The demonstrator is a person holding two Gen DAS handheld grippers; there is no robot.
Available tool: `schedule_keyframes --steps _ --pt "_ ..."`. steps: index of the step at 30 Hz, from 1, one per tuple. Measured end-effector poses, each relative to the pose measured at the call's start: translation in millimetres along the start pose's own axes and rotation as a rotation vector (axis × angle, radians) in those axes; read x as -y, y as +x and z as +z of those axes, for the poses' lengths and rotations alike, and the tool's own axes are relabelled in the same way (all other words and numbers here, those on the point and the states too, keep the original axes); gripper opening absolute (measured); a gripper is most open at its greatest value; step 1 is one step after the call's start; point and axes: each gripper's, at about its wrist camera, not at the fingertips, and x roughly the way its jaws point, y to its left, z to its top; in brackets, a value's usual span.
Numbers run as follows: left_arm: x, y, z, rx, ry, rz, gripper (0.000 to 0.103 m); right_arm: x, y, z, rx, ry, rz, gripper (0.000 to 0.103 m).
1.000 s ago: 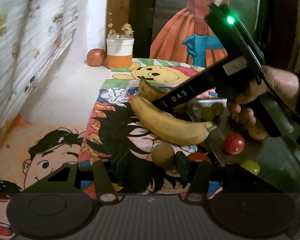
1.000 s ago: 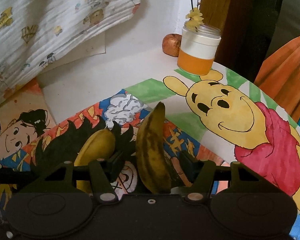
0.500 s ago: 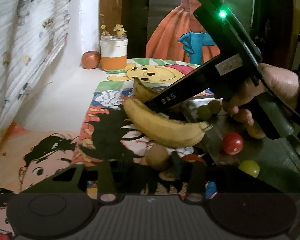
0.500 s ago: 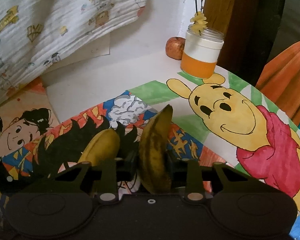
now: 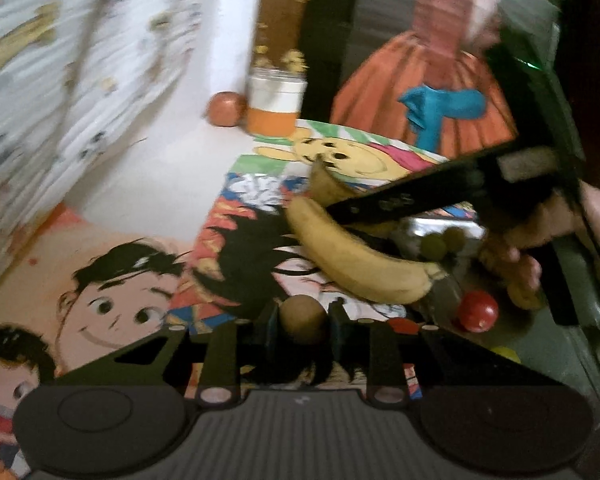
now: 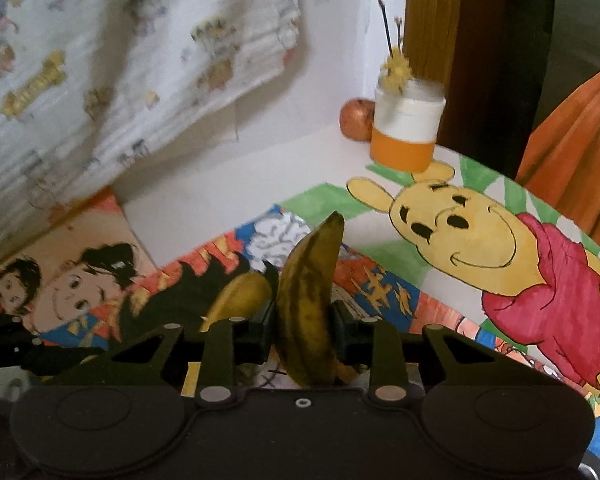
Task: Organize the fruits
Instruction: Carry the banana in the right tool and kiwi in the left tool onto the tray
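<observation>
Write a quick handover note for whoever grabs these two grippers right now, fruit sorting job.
Left gripper: shut on a small brown round fruit.
Right gripper: shut on the dark spotted banana.
Yellow banana lies on the cartoon mat, its stem end at the metal tray.
Red tomato and two green fruits sit on the tray.
Done: both grips. Left: place both fruits, then the yellow banana.

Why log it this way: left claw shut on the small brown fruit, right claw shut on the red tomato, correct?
Half right. The left claw is shut on the small brown fruit, as the left wrist view shows. The right claw is shut on the dark-spotted banana, not the tomato, as the right wrist view shows. The red tomato lies loose on the metal tray.
</observation>
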Motion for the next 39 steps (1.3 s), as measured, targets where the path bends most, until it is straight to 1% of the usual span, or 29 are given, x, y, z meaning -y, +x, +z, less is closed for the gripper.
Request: schedule_keyframes --steps 3,7,9,11,14,18,21,23,28,33,39 --pt "-6 -10 0 0.022 -0.055 0.021 0.029 -4 -18 -3 0.045 0.009 0.005 0.031" --pt "-4 -29 3 0.072 -0.080 0.039 0.029 -5 -54 -7 0.109 0.056 0.021 0.031" --pt "2 -42 5 0.110 -0.086 0.045 0.029 -4 -74 -11 0.143 0.086 0.023 0.031" --pt "10 -52 8 0.144 -0.092 0.047 0.029 -4 -94 -15 0.181 0.111 0.013 0.031" --pt "25 -67 9 0.192 -0.109 0.059 0.029 -7 -126 -26 0.249 0.124 -0.027 0.032" --pt "47 -81 4 0.213 -0.129 0.078 0.029 -7 -162 -43 0.291 0.164 -0.057 0.031" --pt "64 -90 -2 0.215 -0.126 0.057 0.029 -6 -187 -59 0.333 0.212 -0.072 0.032" --pt "74 -94 -7 0.205 -0.121 0.043 0.029 -5 -203 -73 0.362 0.267 -0.076 0.032" --pt "89 -99 -22 0.192 -0.123 0.006 0.029 -8 -226 -115 0.404 0.376 -0.106 0.032" --pt "103 -99 -38 0.178 -0.085 -0.007 0.029 -13 -233 -151 0.388 0.419 -0.161 0.032" --pt "114 -92 -50 0.131 -0.067 -0.030 0.029 -16 -231 -184 0.347 0.434 -0.246 0.032"
